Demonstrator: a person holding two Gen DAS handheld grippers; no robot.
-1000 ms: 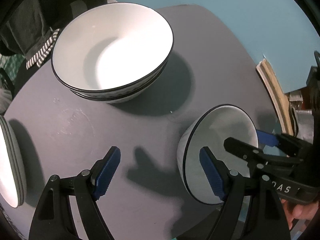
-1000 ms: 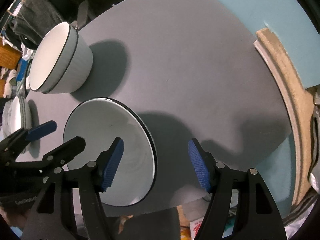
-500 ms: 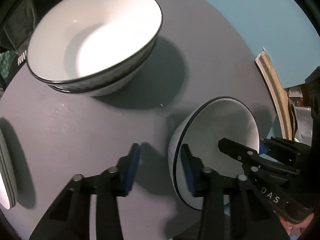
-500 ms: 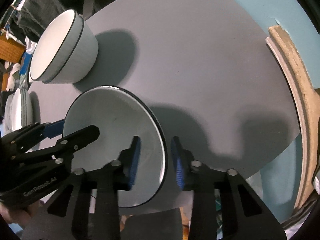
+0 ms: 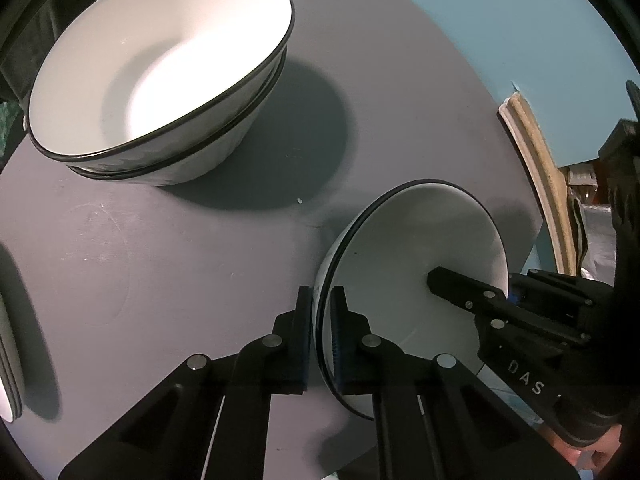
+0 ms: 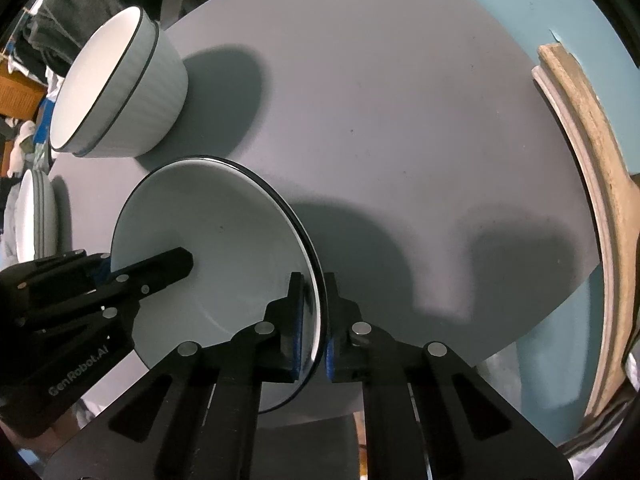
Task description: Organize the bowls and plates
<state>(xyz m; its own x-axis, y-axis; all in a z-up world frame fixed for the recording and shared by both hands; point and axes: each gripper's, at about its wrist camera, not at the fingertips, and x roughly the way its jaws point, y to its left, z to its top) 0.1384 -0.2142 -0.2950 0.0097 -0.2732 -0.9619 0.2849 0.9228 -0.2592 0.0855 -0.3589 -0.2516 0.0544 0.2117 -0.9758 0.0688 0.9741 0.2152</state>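
A round grey counter (image 6: 400,100) carries everything. Toward its far left side sits a stack of two white ribbed bowls with black rims (image 5: 160,76), and a stack of white plates (image 6: 34,216) rests at the left edge. Near the front edge stands a single white black-rimmed bowl (image 6: 224,264), gripped from both sides: the left tool (image 5: 320,336) is clenched on its left rim, the right tool (image 6: 314,320) on its right rim.
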